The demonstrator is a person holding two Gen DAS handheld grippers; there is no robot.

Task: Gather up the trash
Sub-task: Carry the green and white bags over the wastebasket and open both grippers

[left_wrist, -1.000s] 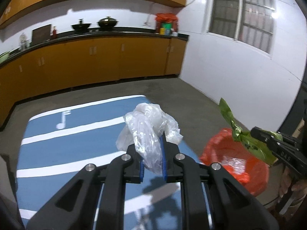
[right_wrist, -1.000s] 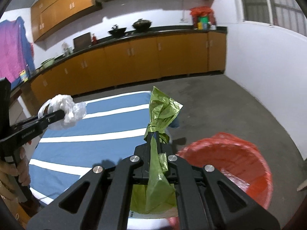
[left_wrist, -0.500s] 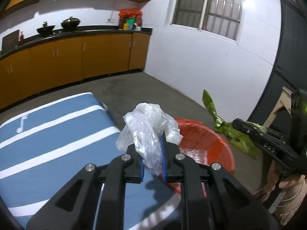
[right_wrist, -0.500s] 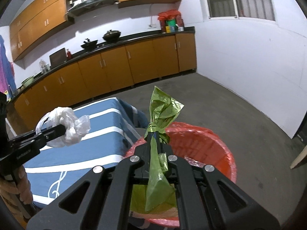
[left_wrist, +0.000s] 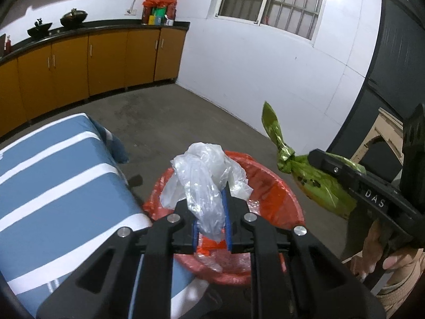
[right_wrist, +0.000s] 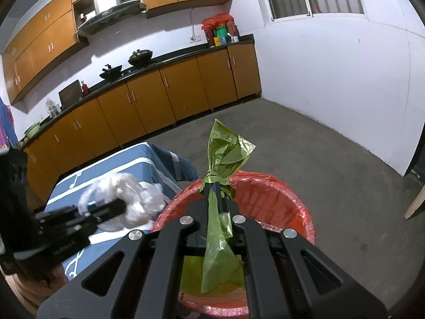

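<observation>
My left gripper (left_wrist: 211,199) is shut on a crumpled clear plastic bag (left_wrist: 205,175), held over the near rim of a bin lined with a red bag (left_wrist: 276,194). Clear plastic scraps lie inside the bin. My right gripper (right_wrist: 213,186) is shut on a knotted green plastic bag (right_wrist: 225,151), whose tail hangs down between the fingers above the red-lined bin (right_wrist: 276,199). In the left wrist view the green bag (left_wrist: 318,183) and right gripper (left_wrist: 316,156) sit to the right of the bin. In the right wrist view the clear bag (right_wrist: 127,199) shows blurred at left.
A table with a blue, white-striped cloth (left_wrist: 53,186) stands left of the bin. Orange cabinets (right_wrist: 164,98) under a black counter line the far wall. A white wall with a barred window (left_wrist: 276,0) is at right. Grey concrete floor (right_wrist: 332,164) surrounds the bin.
Both grippers swung right, from over the blue table to over the red-lined bin, each keeping its bag. The right gripper rolled a little.
</observation>
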